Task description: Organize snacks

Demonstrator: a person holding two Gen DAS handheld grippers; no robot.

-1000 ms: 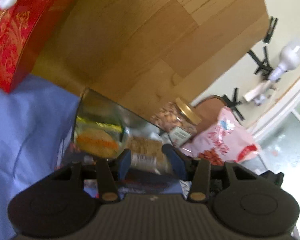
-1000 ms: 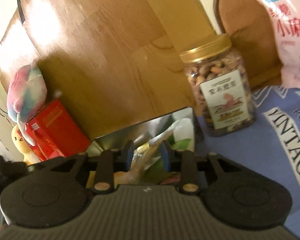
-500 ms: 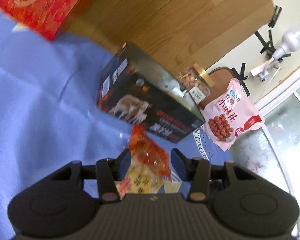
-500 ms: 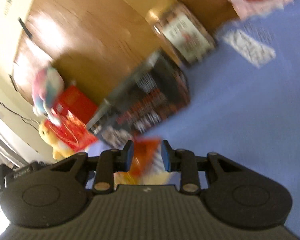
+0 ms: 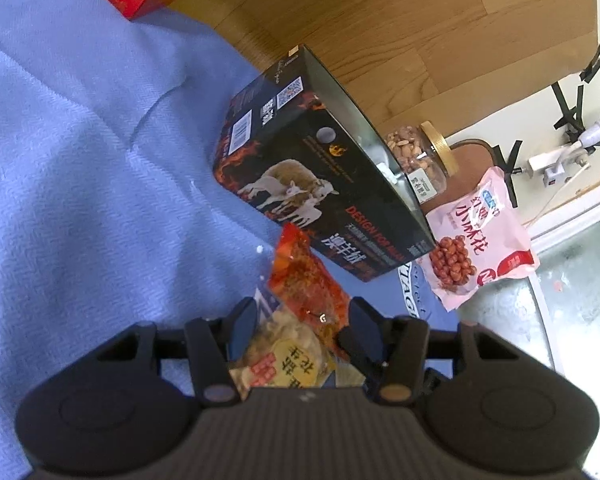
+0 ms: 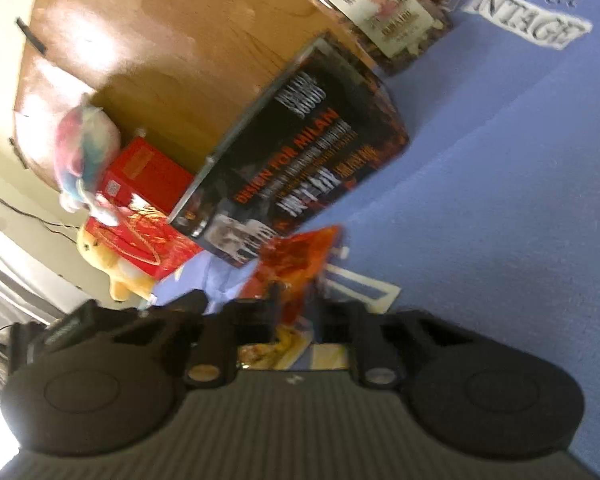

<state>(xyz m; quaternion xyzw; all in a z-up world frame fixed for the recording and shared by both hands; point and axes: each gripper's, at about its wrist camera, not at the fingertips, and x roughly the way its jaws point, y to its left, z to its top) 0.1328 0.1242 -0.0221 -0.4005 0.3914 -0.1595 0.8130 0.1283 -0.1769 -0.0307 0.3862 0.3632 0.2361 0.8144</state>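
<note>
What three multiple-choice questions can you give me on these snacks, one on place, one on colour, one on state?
1. The jar stands: A beside the black box; B on the red box; C inside a bag.
2. The packet in front of the black box is: A green; B orange-red; C white.
3. The jar is: A lidded; B open; C empty.

Answers: 1 A, the jar sits on the cloth by the box's end. 2 B, its wrapper shows orange-red in both views. 3 A, its gold lid is on and nuts fill it.
</note>
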